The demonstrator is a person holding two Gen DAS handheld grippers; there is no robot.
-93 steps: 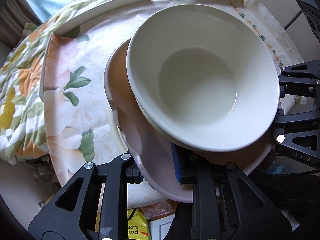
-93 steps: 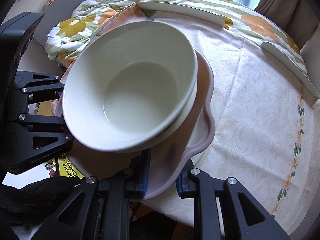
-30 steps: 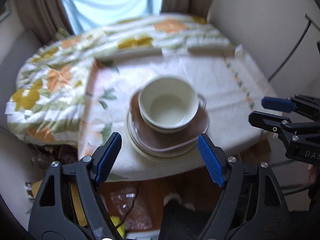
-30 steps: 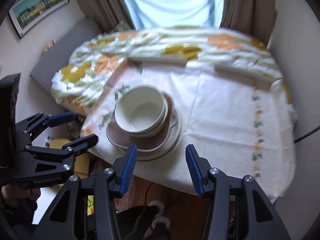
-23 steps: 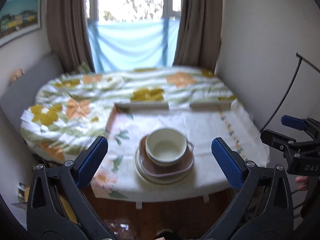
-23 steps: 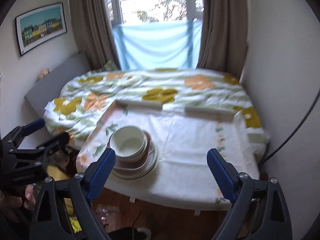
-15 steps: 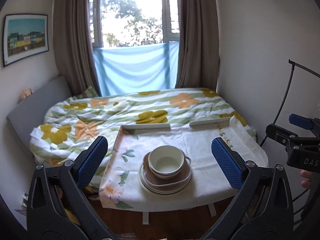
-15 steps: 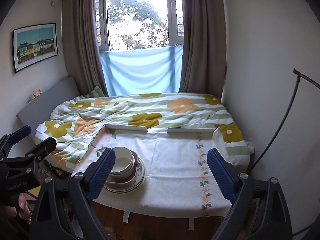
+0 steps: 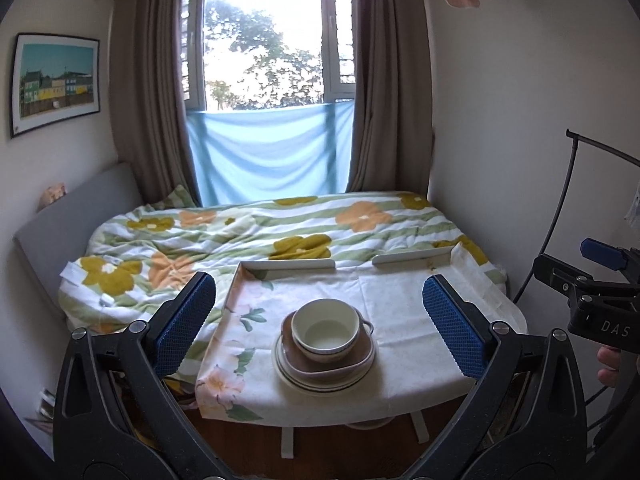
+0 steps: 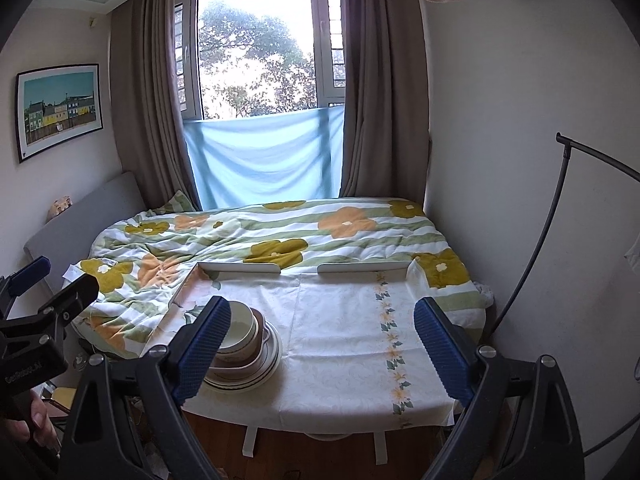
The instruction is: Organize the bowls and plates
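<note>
Both tools wide open, dishes stacked on the surface

Your left tool (image 9: 318,328) and right tool (image 10: 322,346) hold nothing; their jaws have just been opening (blue pads far apart). Past them, the white bowl (image 9: 325,330) sits in the pink dish (image 9: 360,362), on the round plates (image 9: 288,374), near the front left edge of the surface (image 10: 340,344). Behind is the flowery bed (image 9: 256,236).

Both wrist views set well back from the bench (image 9: 420,344), looking forward and slightly down across it toward bed (image 9: 280,232) and window (image 9: 260,40). Left view centred on the stacked dishes (image 9: 325,348); right view further right, dishes (image 10: 244,348) lower left. Shared: bench, bed, window.
</note>
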